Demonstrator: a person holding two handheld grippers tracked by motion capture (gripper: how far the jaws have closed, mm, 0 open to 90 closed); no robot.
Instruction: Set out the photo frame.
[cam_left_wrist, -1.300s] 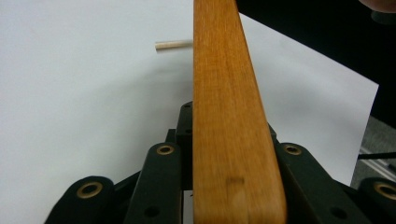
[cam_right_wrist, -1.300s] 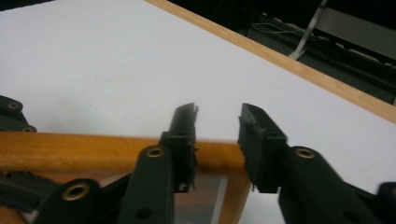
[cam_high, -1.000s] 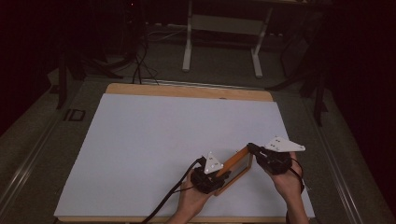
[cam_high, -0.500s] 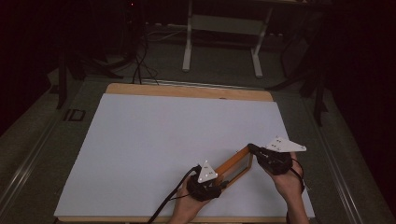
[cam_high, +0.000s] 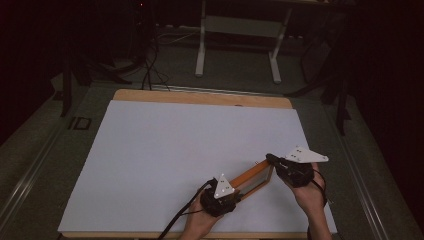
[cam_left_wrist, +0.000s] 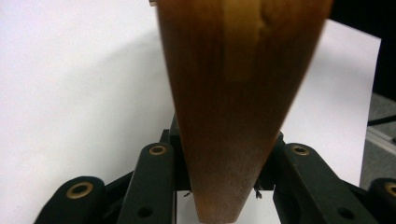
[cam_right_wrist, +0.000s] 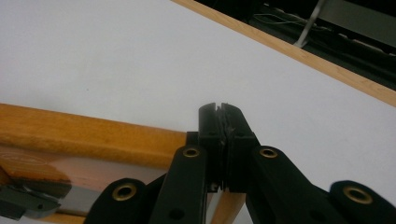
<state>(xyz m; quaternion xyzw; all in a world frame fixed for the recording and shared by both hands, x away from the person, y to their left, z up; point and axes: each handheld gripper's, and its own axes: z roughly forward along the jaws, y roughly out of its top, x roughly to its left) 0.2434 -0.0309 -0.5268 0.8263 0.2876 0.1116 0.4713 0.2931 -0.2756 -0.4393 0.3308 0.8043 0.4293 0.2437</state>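
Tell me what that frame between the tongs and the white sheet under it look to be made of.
The frame looks like varnished wood: orange-brown, with grain and a soft sheen. The white sheet seems matte paper or thin board, plain and glare-free; which one is unclear.

The frame (cam_high: 253, 176) is varnished wood, smooth and faintly glossy, orange-brown. Under it a matt white sheet (cam_high: 165, 155) covers the counter (cam_high: 200, 97), whose bare edge beyond the frame is pale wood.

Dim and murky beyond the evenly lit white table cover (cam_high: 175, 150), softly shadowed beside the wooden frame (cam_left_wrist: 233, 93), itself blurred and out of focus up close, with slight noise throughout.
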